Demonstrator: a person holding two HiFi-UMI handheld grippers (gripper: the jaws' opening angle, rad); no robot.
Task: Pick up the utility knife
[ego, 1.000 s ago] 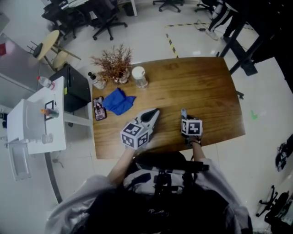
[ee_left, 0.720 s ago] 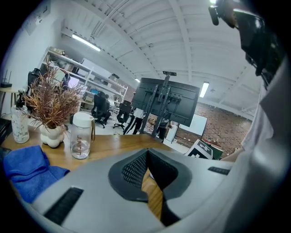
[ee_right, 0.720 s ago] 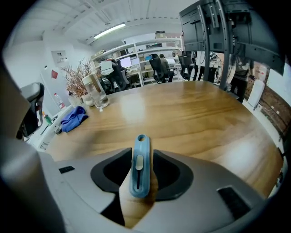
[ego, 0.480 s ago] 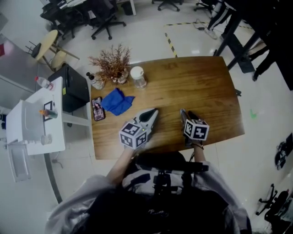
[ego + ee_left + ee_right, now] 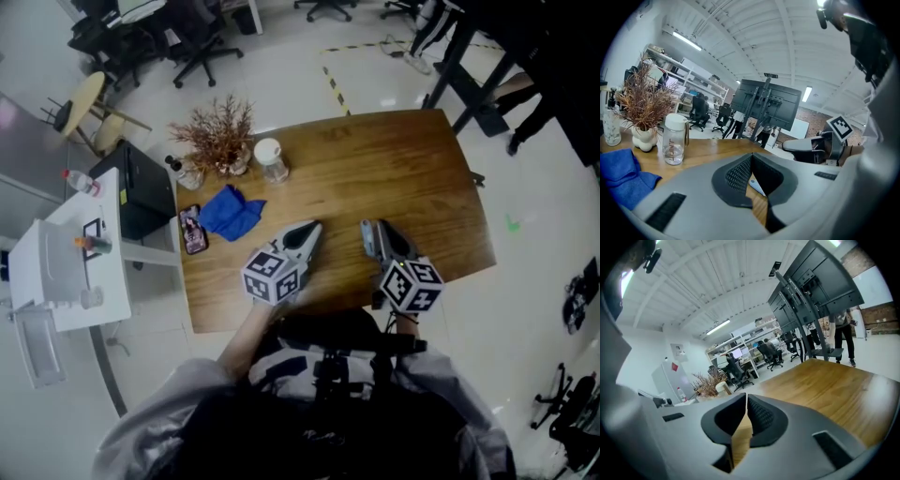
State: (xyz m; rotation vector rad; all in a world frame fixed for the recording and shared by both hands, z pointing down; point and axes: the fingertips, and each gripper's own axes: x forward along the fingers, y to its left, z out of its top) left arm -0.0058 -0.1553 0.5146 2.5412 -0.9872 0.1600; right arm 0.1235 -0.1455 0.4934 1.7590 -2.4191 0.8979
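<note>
Looking down on a wooden table (image 5: 412, 169), a person holds 2 grippers near its front edge. The right gripper (image 5: 386, 234) hangs above the wood, its jaws closing to a thin slit with nothing between them. A slim grey thing lies on the table just beside it. This is probably the utility knife (image 5: 367, 240), and it looks ungrasped. The left gripper (image 5: 312, 231) sits nearby, jaws pinched together and empty. The pick-up appears not yet done: gripping and lifting the knife remain.
</note>
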